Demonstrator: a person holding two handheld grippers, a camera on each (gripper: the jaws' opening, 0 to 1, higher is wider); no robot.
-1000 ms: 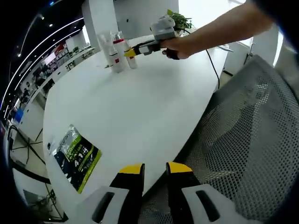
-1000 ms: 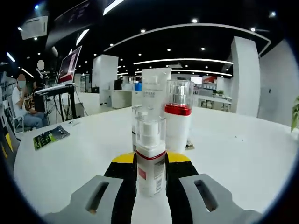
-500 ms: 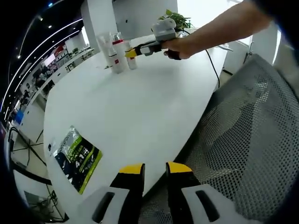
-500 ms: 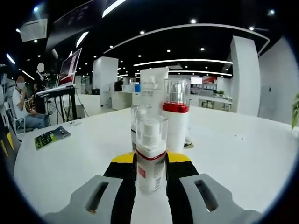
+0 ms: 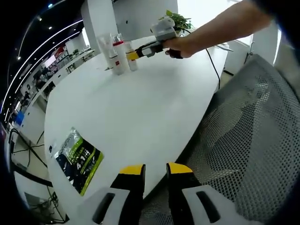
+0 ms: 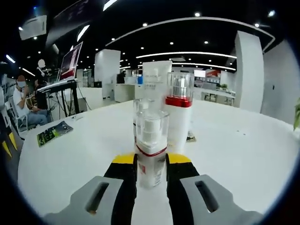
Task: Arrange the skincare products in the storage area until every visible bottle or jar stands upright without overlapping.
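Observation:
A small white bottle (image 6: 151,154) with a clear cap and a red band stands upright between the jaws of my right gripper (image 6: 151,165), which is shut on it. Just behind it stand a taller white bottle with a red collar (image 6: 178,119), a white tube (image 6: 157,77) and another clear-capped bottle (image 6: 140,107). In the left gripper view this group (image 5: 115,52) stands far across the white table (image 5: 140,108), with the right gripper (image 5: 134,54) held against it by a hand (image 5: 180,46). My left gripper (image 5: 155,171) hangs over the table's near edge, open with nothing between its jaws.
A green and black packet (image 5: 78,160) lies near the table's edge, also visible as a packet (image 6: 54,132) on the left. A grey mesh chair (image 5: 248,154) stands beside the table. A cable (image 5: 214,65) runs over the far edge. A potted plant (image 5: 181,20) is behind.
The right gripper, still holding the small bottle, has shifted slightly closer to the bottle group. The left gripper has stayed put.

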